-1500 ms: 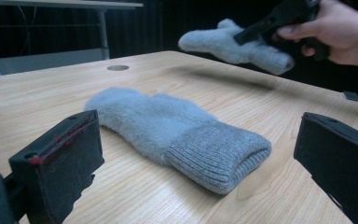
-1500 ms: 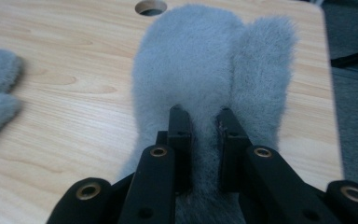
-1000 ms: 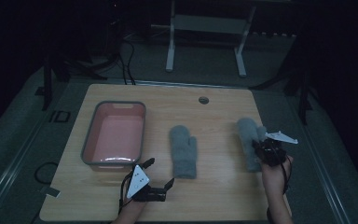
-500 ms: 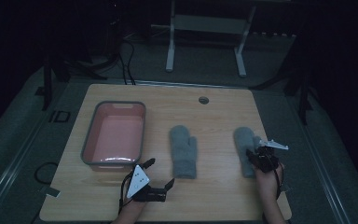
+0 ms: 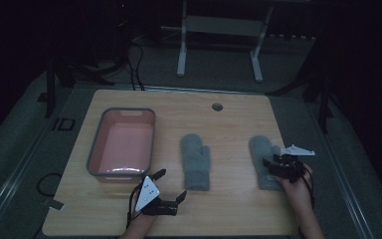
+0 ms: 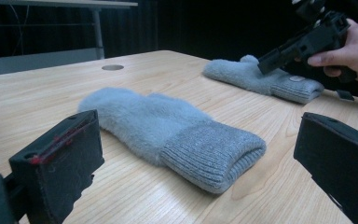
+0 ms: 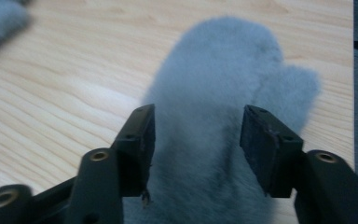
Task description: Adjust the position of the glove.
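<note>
Two grey mittens lie flat on the wooden table (image 5: 229, 119). The middle mitten (image 5: 196, 160) (image 6: 168, 128) points its ribbed cuff at my left gripper (image 5: 171, 183) (image 6: 200, 163), which rests open near the front edge, a short way from the cuff. The right mitten (image 5: 259, 149) (image 7: 228, 60) lies near the table's right side with its thumb to the right. My right gripper (image 5: 273, 167) (image 7: 196, 144) hovers open just above its cuff end, one jaw on each side of the mitten's body. The left gripper view also shows the right gripper (image 6: 303, 44) held in a hand.
A pink tub with a grey rim (image 5: 95, 149) stands at the left, just beyond my left gripper. A round cable hole (image 5: 217, 106) sits near the table's far edge. A white table frame (image 5: 219, 45) stands on the floor behind.
My right gripper has drawn back toward the near edge, from the right mitten's middle to its cuff end, and the mitten lies slightly nearer. The left gripper has not moved.
</note>
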